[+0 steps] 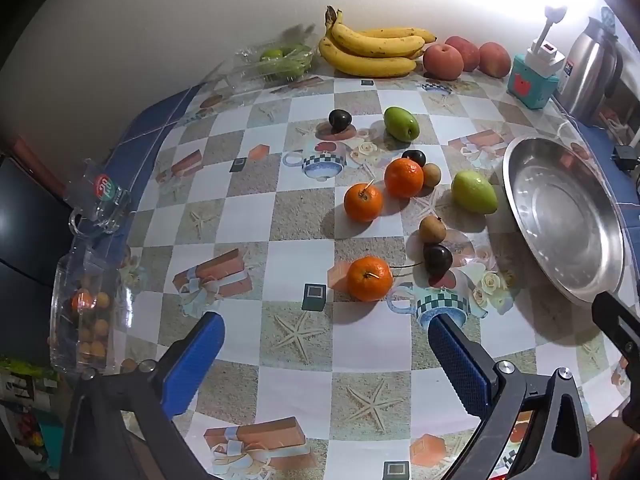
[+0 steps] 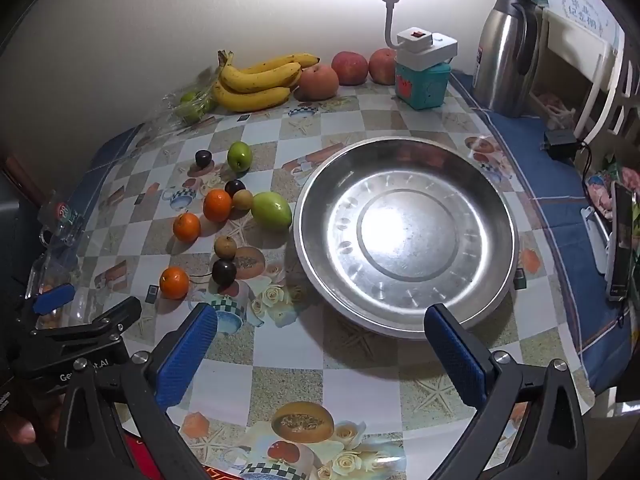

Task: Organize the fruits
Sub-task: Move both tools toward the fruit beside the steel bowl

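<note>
Both my left gripper [image 1: 324, 344] and right gripper [image 2: 320, 336] hang with fingers spread fully wide, empty, over the surface's [image 2: 360, 380] near edge. Nothing is sorted: the steel dish [image 2: 404, 236] toward the right edge sits bare. Left of it lie the pear [image 2: 272, 210], long axis toward the dish, three oranges [image 1: 369, 278] and small dark plums [image 1: 437, 259].

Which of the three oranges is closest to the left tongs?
The orange beside the dark plum, lowest in the left wrist view; the other two lie farther back.
</note>
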`<state>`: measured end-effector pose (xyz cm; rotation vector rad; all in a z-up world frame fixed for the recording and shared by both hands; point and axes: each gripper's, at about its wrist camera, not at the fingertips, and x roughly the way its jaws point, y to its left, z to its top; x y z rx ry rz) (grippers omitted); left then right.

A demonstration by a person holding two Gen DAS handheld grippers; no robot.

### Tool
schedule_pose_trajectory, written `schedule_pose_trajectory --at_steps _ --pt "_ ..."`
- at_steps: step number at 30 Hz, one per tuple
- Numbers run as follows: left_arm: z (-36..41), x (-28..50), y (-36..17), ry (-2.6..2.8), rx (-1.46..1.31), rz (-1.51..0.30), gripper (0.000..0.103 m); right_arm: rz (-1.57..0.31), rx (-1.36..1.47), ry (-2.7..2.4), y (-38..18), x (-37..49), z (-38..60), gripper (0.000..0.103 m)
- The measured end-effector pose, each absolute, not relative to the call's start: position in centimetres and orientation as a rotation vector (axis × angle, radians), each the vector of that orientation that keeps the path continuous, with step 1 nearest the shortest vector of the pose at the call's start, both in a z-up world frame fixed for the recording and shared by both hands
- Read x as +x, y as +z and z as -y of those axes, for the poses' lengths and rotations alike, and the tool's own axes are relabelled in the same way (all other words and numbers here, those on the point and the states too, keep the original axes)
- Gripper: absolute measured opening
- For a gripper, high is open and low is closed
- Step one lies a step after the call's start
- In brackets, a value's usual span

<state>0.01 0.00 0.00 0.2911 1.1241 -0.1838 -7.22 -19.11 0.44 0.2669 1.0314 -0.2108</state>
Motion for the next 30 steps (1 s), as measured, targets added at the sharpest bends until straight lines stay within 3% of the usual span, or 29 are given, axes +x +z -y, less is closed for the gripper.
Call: schedule_pose_trajectory --at_steps 30 --pt "-0.6 2.0 1.2 -0.136 0.181 -1.125 0.103 -1.142 0.255 -0.194 -1.1 -5.1 17.6 0.103"
